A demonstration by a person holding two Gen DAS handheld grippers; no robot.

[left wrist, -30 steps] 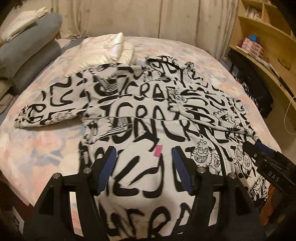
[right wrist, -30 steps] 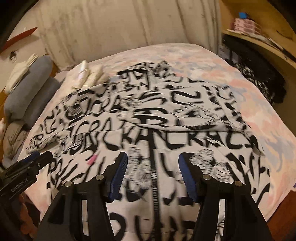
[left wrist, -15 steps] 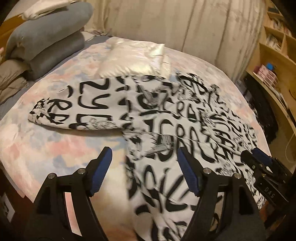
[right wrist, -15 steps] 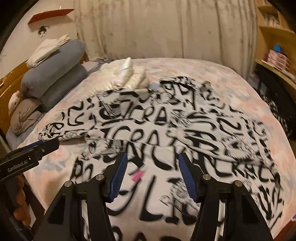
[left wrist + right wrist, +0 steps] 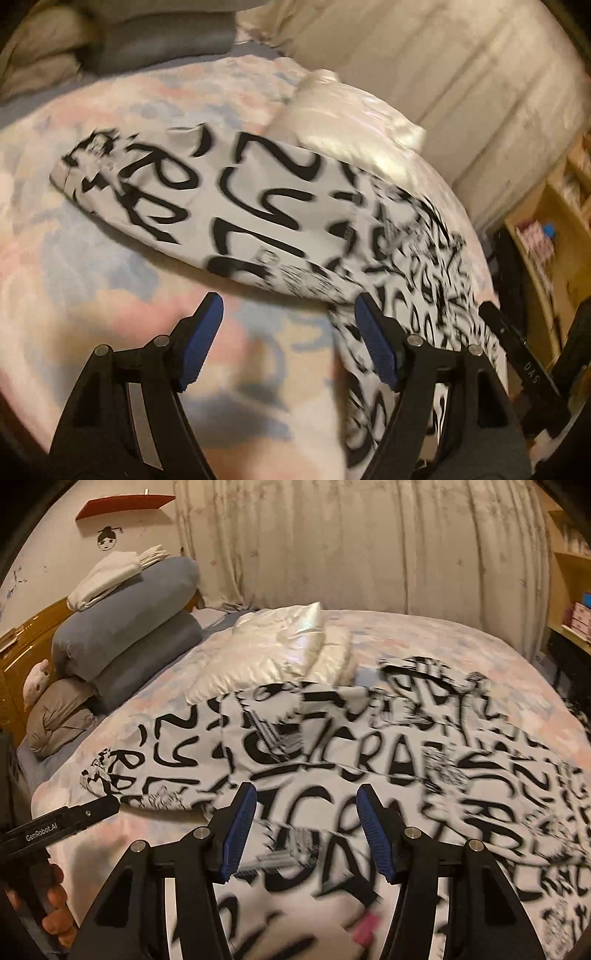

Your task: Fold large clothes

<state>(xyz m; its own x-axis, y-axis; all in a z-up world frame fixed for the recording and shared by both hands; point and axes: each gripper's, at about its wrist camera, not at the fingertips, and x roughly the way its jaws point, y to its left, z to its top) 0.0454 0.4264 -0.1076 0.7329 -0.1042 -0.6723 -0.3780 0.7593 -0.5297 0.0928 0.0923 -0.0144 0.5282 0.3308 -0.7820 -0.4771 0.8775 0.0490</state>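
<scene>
The jacket (image 5: 369, 760), soft white cloth crowded with bold black lettering and cartoon figures, lies spread flat on the bed (image 5: 424, 635), its long sleeve (image 5: 207, 206) stretched out to the left over the pastel floral bedspread. A glossy cream quilted bundle (image 5: 284, 650) sits at its far edge, with rounded grey-blue bolsters (image 5: 125, 620) stacked far left. The left tongs (image 5: 286, 339) hang released above bare bedspread near the sleeve; the right tongs (image 5: 306, 830), closing a little, hover over the jacket's body with nothing gripped.
</scene>
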